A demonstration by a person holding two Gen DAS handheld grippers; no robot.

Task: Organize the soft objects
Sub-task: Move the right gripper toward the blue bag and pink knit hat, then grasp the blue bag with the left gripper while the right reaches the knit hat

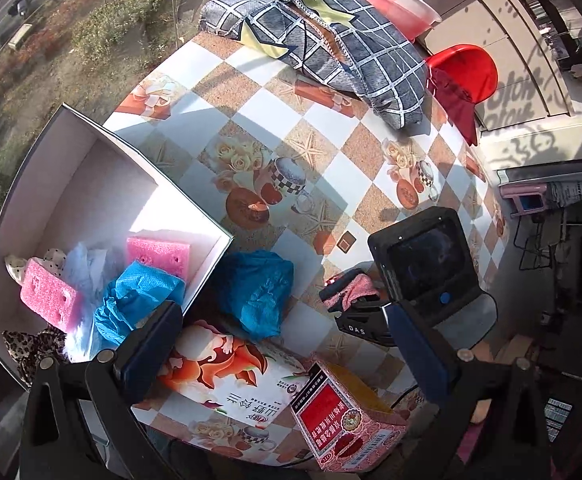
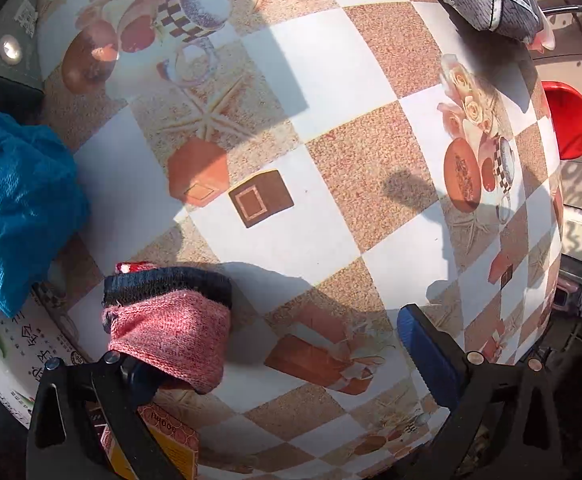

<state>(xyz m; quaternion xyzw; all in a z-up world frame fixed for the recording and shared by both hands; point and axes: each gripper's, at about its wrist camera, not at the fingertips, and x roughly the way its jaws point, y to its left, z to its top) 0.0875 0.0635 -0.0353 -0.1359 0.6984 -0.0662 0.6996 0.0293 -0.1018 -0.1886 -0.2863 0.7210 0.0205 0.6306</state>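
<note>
Tablecloth (image 1: 331, 184): white and sandy-brown checks, printed with roses, starfish and checkered cups.
Pillow (image 1: 331, 36): grey-blue with a white grid, yellow patches.
Box (image 1: 91, 168): white inside, dark outside.
Sponges (image 1: 51, 296): bright pink.
Blue cloth (image 1: 257, 292): crinkled, bright blue; a second blue piece (image 1: 131, 304) lay in the box.
Leopard fabric (image 1: 31, 348): brown and black spots.
Sock (image 2: 171, 328): pink knit with a black cuff.
Finger pads (image 2: 427, 348): blue on black fingers.
Carton (image 1: 343, 420): red and pink, yellow inside.
Chair (image 1: 467, 72): red.
Basin (image 1: 395, 0): pink.
</note>
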